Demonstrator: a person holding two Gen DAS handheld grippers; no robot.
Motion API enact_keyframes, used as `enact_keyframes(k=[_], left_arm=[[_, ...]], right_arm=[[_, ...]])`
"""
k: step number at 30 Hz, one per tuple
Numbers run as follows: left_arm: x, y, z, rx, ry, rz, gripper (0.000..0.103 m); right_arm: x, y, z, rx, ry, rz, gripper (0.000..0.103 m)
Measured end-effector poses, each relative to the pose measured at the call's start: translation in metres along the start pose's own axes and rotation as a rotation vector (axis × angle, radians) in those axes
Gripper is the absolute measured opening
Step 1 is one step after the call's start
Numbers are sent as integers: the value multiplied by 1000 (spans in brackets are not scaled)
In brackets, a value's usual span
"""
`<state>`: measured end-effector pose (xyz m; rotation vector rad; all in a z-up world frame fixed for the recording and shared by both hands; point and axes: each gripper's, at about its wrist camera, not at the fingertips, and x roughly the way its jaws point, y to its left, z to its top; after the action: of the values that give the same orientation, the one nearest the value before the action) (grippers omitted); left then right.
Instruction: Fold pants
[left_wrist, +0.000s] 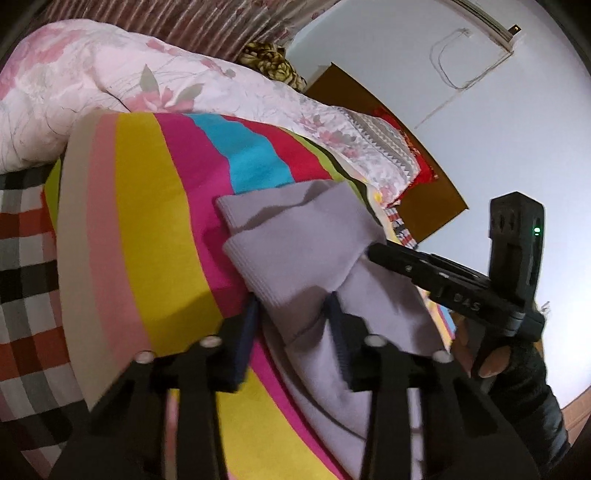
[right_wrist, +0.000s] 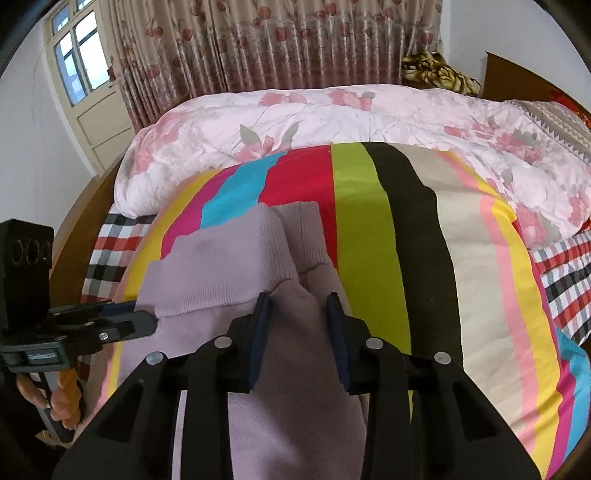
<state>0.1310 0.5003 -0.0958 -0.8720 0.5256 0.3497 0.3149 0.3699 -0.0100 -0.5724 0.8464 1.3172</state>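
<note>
Both tongs hover over the bed: left tongs and right tongs each stand with jaws parted, lilac cloth between them; whether either pinches it, I cannot tell. Under them spreads the striped sheet, with a floral quilt behind. On the sheet lie the lilac pants, ribbed cuffs folded over the legs.

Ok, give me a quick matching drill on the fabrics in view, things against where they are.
1. lilac ribbed-knit pants
2. pink floral quilt
3. rainbow-striped sheet
4. red-flowered curtain

A. hanging behind the bed
B. spread flat beneath the pants
C. topmost, nearest the camera
D. bunched along the bed's far side

Pairs: 1-C, 2-D, 3-B, 4-A
</note>
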Motion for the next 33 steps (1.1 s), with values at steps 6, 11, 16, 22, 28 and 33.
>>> enact_keyframes(k=[6, 11, 16, 22, 28, 33], left_arm=[[-8, -31, -7, 177, -70, 157, 33], [-4, -42, -8, 257, -78, 168, 29], [5, -32, -8, 249, -56, 116, 13], [-21, -41, 22, 275, -92, 9, 12], [-14, -26, 77, 222, -1, -18, 6], [11, 7, 53, 137, 96, 59, 7]], right_arm=[[1, 6, 0, -21, 6, -17, 32], [2, 5, -1, -13, 7, -23, 32], [1, 7, -1, -17, 4, -17, 13], [-30, 14, 8, 24, -62, -27, 7], [-26, -14, 27, 303, -38, 12, 7], [12, -18, 6, 305, 5, 12, 8]])
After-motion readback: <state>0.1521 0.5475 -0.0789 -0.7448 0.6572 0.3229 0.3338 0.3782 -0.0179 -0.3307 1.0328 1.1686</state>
